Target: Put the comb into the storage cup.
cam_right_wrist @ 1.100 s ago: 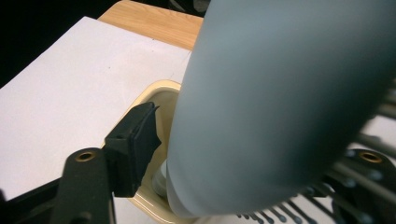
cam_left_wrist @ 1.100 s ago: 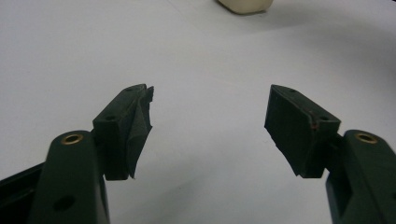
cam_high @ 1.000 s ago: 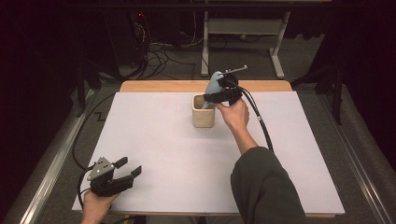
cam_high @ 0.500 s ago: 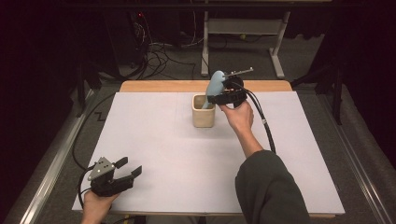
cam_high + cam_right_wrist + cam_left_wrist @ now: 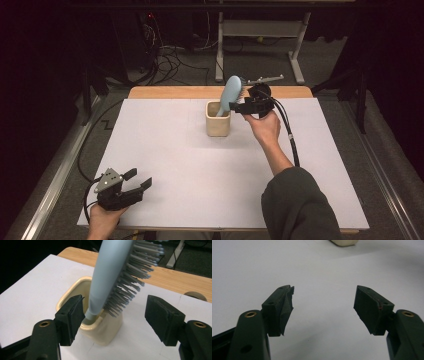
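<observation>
A pale blue hairbrush (image 5: 230, 95) stands handle-down in a cream cup (image 5: 218, 125) at the back middle of the white table cover, leaning right with its bristles to the right. My right gripper (image 5: 239, 106) hovers just right of the brush head. In the right gripper view the brush (image 5: 112, 272) and cup (image 5: 105, 332) lie ahead between the jaws of that gripper (image 5: 113, 302); the jaws have just been closing, and the pads stand apart from the brush. My left gripper (image 5: 137, 181) rests at the front left, open and with nothing in it (image 5: 324, 290).
The white cover (image 5: 175, 165) spreads wide around the cup, with a wooden table edge (image 5: 175, 92) behind it. A tan ring (image 5: 195, 295) lies on the cover near that edge. The cup's base (image 5: 344, 242) shows far ahead of the left jaws. Cables and desk legs lie on the floor beyond.
My right hand has drawn a little to the right, away from the brush, which stays leaning in the cup. The left hand has kept still.
</observation>
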Tool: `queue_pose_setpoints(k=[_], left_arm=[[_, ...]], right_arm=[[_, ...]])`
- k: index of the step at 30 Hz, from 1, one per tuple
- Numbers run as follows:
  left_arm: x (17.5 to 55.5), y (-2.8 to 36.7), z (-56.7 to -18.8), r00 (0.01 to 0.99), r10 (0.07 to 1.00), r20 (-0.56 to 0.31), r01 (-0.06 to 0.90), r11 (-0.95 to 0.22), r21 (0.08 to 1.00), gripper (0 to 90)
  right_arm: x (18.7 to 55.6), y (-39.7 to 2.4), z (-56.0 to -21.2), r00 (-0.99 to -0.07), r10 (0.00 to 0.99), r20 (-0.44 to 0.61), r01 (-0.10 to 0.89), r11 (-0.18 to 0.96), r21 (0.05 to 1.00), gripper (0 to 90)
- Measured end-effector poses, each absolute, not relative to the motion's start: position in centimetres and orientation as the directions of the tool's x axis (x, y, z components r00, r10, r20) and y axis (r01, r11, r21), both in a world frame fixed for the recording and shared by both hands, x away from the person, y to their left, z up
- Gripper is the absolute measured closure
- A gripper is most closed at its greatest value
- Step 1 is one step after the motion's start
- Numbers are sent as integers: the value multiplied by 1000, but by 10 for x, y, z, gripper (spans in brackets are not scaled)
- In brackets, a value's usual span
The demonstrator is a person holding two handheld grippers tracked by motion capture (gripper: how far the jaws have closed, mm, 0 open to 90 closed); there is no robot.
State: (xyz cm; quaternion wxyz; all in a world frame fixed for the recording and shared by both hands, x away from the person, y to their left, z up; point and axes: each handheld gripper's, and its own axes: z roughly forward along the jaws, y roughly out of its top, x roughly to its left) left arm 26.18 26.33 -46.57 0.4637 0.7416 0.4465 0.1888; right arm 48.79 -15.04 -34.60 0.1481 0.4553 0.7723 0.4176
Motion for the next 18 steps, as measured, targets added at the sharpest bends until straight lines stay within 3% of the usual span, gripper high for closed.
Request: queue_pose_setpoints(k=[18], left_arm=[[262,263,-466,525,840,-138,490,-166,856,323]], right_arm=[[470,-166,-341,-548,829,109,537,249,806,314]])
